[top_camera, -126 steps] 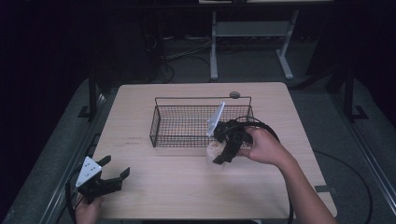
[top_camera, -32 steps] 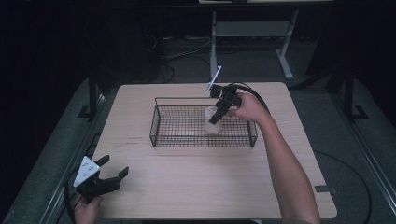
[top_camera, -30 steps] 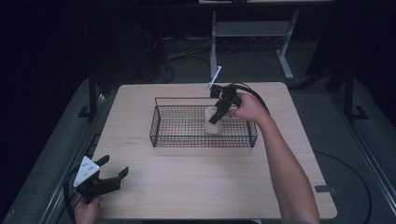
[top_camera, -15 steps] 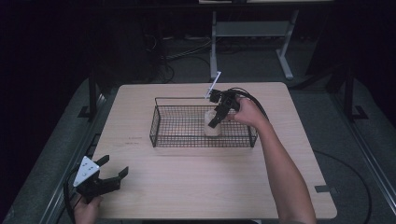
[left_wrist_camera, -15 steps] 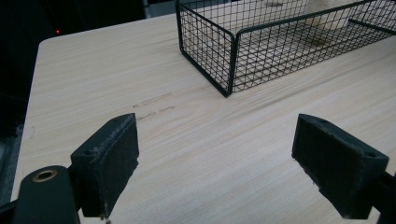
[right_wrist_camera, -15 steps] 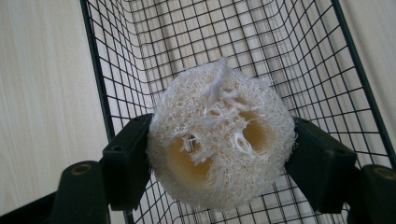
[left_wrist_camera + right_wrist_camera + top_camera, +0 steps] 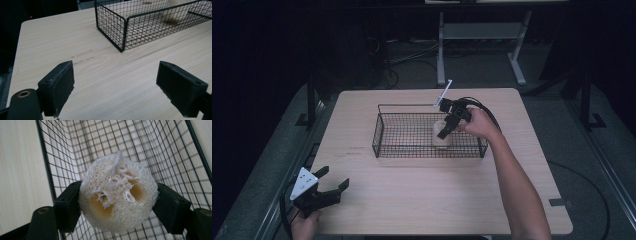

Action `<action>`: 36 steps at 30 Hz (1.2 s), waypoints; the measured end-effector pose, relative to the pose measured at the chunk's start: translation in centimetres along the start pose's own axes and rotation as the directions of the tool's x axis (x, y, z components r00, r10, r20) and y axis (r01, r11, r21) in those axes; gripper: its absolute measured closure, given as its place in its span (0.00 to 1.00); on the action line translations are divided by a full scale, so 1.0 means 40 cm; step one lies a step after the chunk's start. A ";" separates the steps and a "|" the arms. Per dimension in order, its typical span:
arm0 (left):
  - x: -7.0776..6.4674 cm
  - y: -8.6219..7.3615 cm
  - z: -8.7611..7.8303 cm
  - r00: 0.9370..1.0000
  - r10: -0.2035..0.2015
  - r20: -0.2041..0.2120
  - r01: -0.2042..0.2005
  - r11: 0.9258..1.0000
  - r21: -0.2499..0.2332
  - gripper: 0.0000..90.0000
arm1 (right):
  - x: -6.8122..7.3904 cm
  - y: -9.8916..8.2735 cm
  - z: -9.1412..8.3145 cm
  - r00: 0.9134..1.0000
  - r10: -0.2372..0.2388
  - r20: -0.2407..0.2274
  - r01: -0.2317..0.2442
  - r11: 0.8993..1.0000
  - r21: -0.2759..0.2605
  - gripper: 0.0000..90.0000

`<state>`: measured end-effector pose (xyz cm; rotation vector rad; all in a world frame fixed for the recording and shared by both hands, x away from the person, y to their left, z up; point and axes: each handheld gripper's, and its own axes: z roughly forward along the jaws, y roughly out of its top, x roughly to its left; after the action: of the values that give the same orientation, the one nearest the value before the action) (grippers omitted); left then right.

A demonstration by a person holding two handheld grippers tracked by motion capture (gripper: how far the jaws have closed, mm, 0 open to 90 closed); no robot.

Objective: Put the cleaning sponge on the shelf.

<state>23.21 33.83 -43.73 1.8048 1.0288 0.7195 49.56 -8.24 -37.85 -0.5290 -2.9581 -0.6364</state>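
Right tool (image 7: pixel 447 131) is clamped on a loofah sponge (image 7: pixel 117 195), one jaw on each side, and holds it inside the wire basket (image 7: pixel 384 131), toward the basket's right end; the high view does not settle whether the sponge touches the mesh floor or hangs just above it. Left tool (image 7: pixel 329 189) rests at the near left corner of the surface (image 7: pixel 422 195), jaws spread wide and holding nothing, well apart from the basket.

Risks, as judged:
- the sponge is light and springy; if the jaws part while it is above the floor, it may bounce or roll along the mesh;
- its coarse fibres and the loose strand on its face could snag on a jaw pad and lift with the tool on withdrawal;
- the jaws sit close to the basket's wires; opening wide or pulling out at a slant could catch a jaw on the rim or side wall and drag the basket, which appears unanchored;
- the trailing cable (image 7: pixel 482 107) crosses near the far rim and could hook it.

Clearances: the basket's left portion is bare mesh, giving room to shift leftward; straight up is unobstructed; the surface in front of the basket is open wood; the basket stands well inside every edge of the surface.
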 end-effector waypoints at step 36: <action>-0.002 0.001 -0.002 1.000 0.007 -0.001 -0.007 1.000 -0.001 0.16 | -0.003 -0.020 0.033 1.000 0.027 0.007 -0.027 1.000 -0.006 0.27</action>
<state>23.10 33.78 -43.64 1.8080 1.0237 0.7253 49.42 -8.42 -39.38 -0.5721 -2.9515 -0.6418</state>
